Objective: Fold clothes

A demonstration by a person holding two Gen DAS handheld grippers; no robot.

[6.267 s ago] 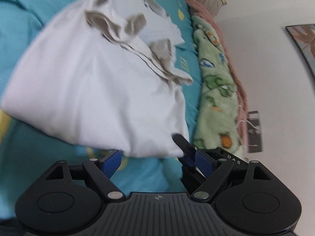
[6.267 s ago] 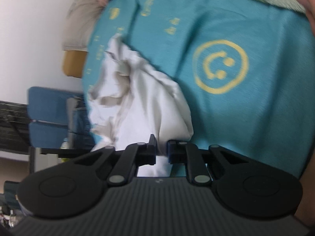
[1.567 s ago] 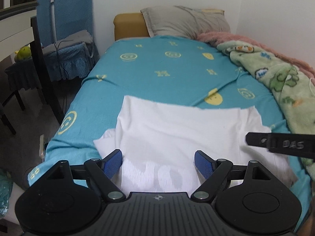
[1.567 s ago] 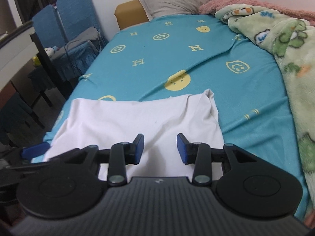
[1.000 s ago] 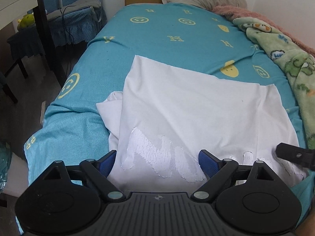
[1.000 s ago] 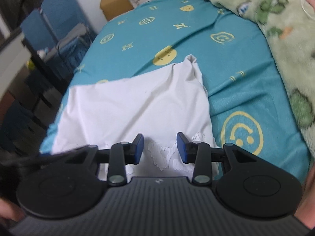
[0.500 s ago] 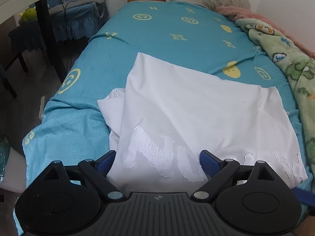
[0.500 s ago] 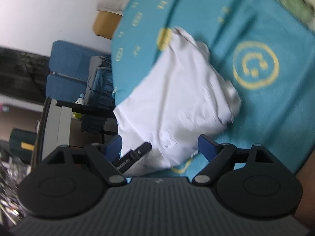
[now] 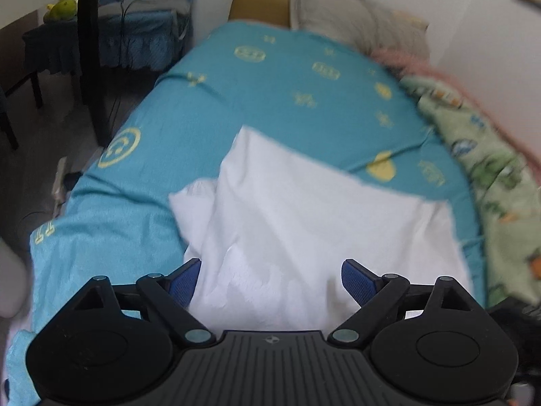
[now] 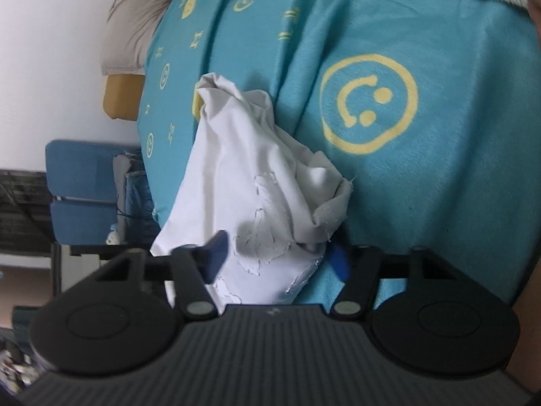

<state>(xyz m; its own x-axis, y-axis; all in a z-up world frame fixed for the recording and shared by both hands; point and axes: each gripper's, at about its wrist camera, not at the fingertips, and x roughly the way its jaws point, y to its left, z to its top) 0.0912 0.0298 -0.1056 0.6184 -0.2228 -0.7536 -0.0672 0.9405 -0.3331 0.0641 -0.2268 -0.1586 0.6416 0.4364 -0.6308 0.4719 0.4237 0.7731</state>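
White shirt (image 9: 304,223), limp and light at frame centre, suits gripping its bunched corner between the spread right tool (image 10: 277,257); the left tool (image 9: 270,279) also gapes.

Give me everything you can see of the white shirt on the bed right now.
The white shirt is thin, soft fabric lying on the teal bedsheet, near the foot end. From the left wrist it looks mostly flat, with a sleeve sticking out on one side. From the right wrist, one corner is bunched and curled up, showing a stitched hem and a cracked, faint print. Both the left gripper and right gripper are open, straddling its near edge without clamping it.
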